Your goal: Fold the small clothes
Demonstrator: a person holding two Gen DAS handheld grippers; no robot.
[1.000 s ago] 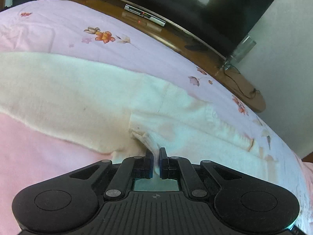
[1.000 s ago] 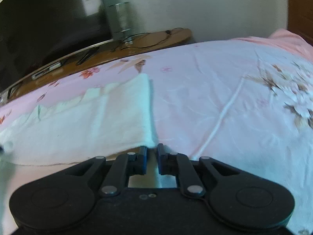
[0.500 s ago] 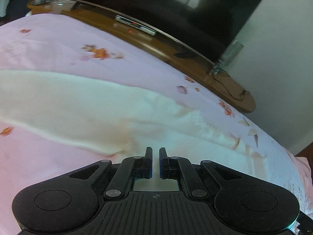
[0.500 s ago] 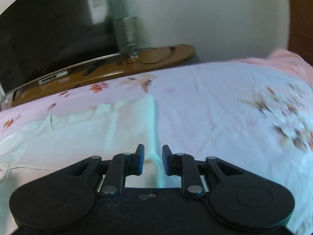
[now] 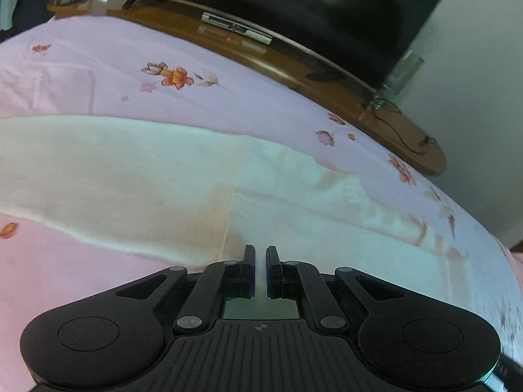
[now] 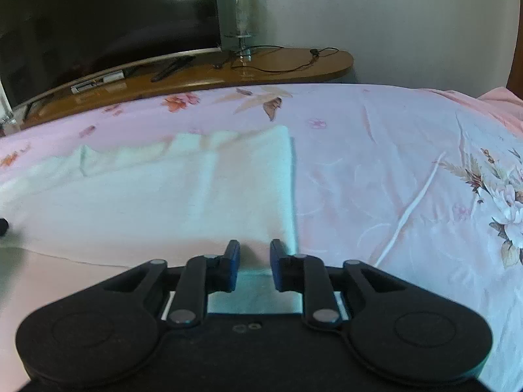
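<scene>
Jaws of left gripper point(image 5: 260, 258): narrowly parted, nothing clamped, low over the near edge of the cream knitted garment point(image 5: 137, 176). Jaws of right gripper point(image 6: 255, 254): wider apart, empty, at the garment's lower right corner. Garment: spread flat across mid-frame on pink floral bedsheet point(image 6: 392, 163), with a folded layer toward the right in the left view. Upper frame: curved wooden counter point(image 6: 294, 65) bearing large dark television point(image 6: 98, 26), silver set-top box point(image 5: 237, 29), clear glass stand point(image 6: 240, 23), black cable point(image 6: 294, 65).
</scene>
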